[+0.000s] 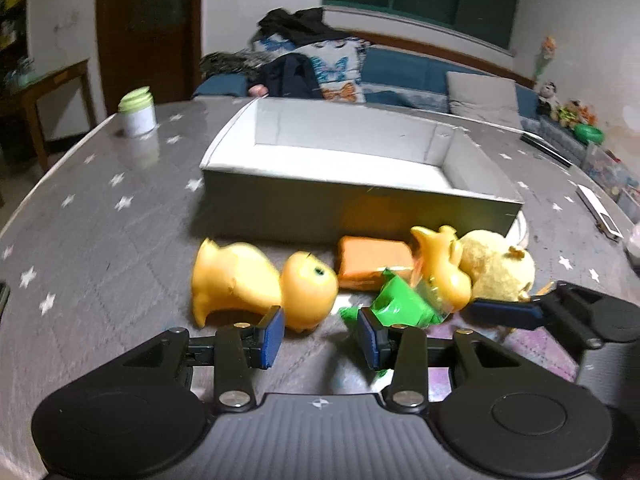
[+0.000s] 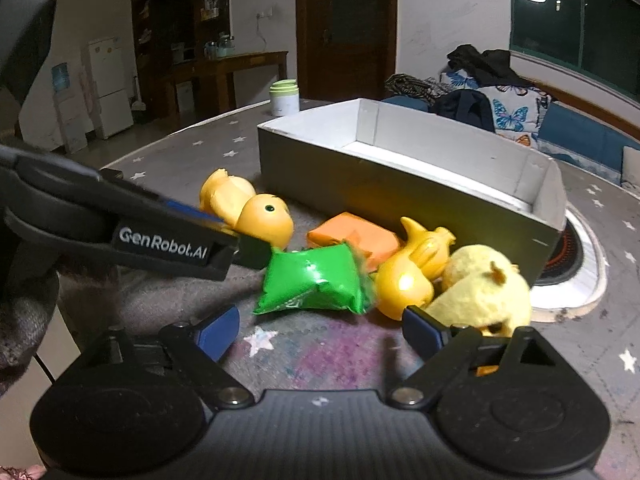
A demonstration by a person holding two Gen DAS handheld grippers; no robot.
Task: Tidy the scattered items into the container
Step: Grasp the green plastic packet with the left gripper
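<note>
Both claws hover released over toys beside the container (image 1: 360,200).
Green packet (image 2: 316,280): light, crinkly, slippery; I'd pinch its middle.

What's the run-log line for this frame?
left gripper: open, empty | right gripper: open, empty | toys beside green packet: on table | box: nothing visible inside

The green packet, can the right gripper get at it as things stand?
Probably yes. The right gripper is open, and the green packet lies just ahead of its fingertips with bare table between. The small yellow duck crowds the packet's right edge.
</note>
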